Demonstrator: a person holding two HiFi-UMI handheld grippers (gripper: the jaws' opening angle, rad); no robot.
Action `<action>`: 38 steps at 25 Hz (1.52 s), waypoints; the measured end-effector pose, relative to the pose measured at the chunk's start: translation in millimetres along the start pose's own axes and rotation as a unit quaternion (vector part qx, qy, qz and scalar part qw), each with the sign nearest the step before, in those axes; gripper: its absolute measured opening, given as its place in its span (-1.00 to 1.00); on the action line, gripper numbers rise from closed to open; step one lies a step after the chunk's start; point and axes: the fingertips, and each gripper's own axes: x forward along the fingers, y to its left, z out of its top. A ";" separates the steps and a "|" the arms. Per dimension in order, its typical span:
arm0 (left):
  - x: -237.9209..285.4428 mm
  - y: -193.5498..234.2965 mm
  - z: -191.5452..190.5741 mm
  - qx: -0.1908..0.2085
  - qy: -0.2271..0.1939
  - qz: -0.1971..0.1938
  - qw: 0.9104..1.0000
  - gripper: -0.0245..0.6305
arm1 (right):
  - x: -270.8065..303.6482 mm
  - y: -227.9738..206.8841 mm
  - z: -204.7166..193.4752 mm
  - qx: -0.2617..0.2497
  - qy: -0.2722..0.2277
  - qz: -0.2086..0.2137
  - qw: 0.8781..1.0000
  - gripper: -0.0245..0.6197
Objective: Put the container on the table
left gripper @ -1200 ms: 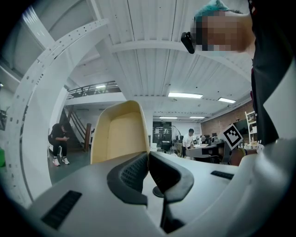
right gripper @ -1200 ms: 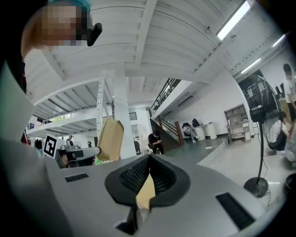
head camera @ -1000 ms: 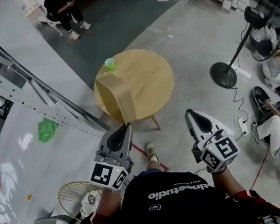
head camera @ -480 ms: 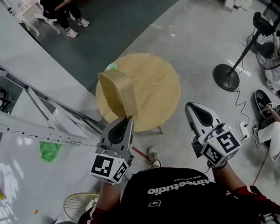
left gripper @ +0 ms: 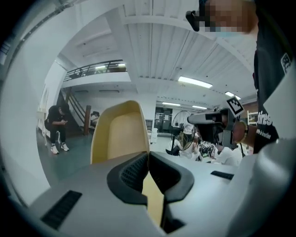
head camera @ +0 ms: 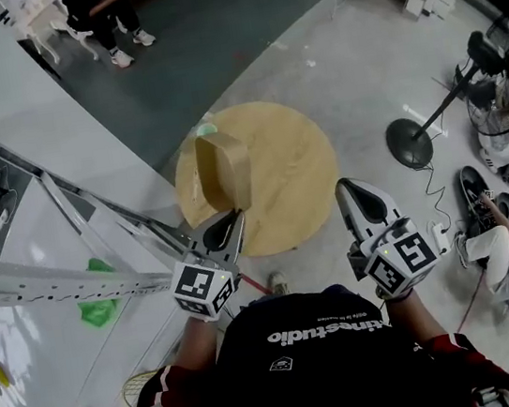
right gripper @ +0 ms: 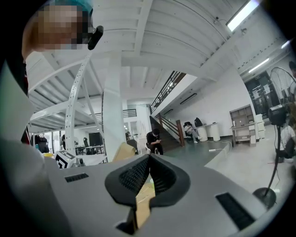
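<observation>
Tan container (head camera: 221, 170) | now hanging over round wooden table (head camera: 291, 164), table drawing closer than a second ago, set-down pending | left gripper (head camera: 229, 221) pinching its wall | right gripper (head camera: 353, 194) riding alongside, jaws pressed together, empty

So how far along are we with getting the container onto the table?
Picked up: the left gripper grips the tan container by its wall. In hand: it hangs over the round table, apparently not set down. Left: lower it and let go. The right gripper is shut, empty.
</observation>
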 end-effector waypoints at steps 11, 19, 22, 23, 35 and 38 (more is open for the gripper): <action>45.6 44.7 -121.6 0.038 0.151 -0.034 0.987 -0.84 | 52.6 -25.0 -42.7 0.004 0.027 -0.028 0.999 -0.89; 60.9 39.3 -228.2 0.168 0.315 -0.113 0.927 -0.84 | 58.1 -36.7 -73.6 0.015 0.052 -0.031 0.998 -0.89; 62.3 38.8 -261.8 0.200 0.371 -0.137 0.897 -0.84 | 54.1 -38.5 -79.4 0.018 0.057 -0.034 0.998 -0.89; 61.6 40.4 -272.8 0.213 0.390 -0.139 0.885 -0.84 | 52.9 -38.7 -80.8 0.019 0.059 -0.035 0.997 -0.89; 55.0 46.2 -349.3 0.293 0.477 -0.154 0.814 -0.83 | 40.4 -35.4 -95.9 0.033 0.074 -0.051 0.995 -0.89; 55.6 46.9 -352.6 0.293 0.472 -0.149 0.818 -0.83 | 39.6 -35.4 -96.3 0.034 0.074 -0.054 0.995 -0.89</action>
